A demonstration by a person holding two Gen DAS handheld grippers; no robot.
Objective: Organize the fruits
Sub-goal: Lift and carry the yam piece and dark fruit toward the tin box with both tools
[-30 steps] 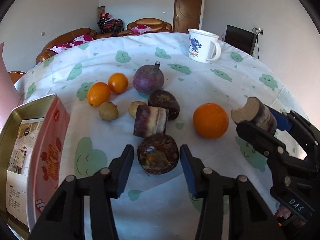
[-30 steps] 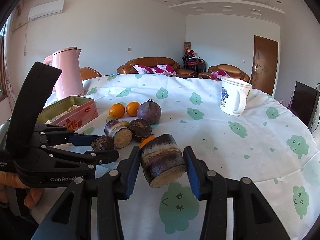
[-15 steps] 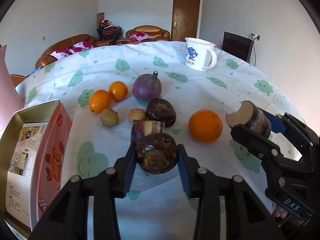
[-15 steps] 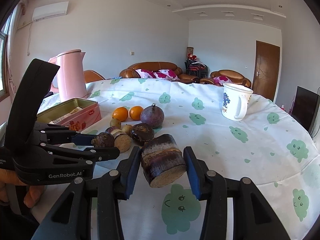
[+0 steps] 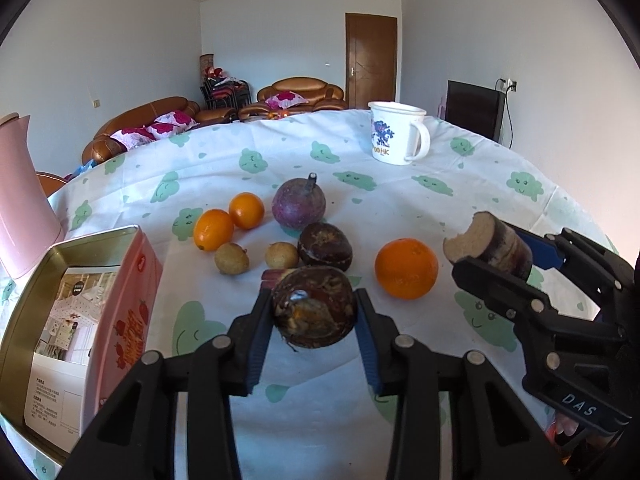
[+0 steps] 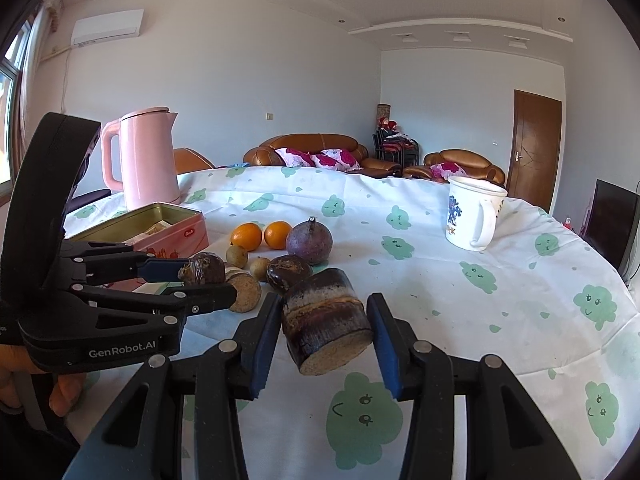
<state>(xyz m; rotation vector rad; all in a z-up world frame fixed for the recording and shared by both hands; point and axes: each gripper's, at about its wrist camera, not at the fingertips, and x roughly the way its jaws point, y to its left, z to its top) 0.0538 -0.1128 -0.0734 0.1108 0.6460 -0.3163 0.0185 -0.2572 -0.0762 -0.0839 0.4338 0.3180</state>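
Left wrist view
- Change: a second ago the left gripper stood wide around the dark round fruit lying on the cloth; its jaws have just been closing and both blue pads now press on it. The fruit looks raised off the cloth (cannot be sure).
- Left behind: sugarcane stub, mostly hidden behind the held fruit.
- Loose fruit: big orange, two small oranges, purple fruit, another dark fruit, two small brown ones.
- Tin: open, with printed paper inside; no fruit seen in it.
- Mug: far side, inside not visible.

Right wrist view
- Change: none seen; the right gripper is clamped on a sugarcane piece, above the cloth as before.
- Kettle: pink, lid down, behind the tin.
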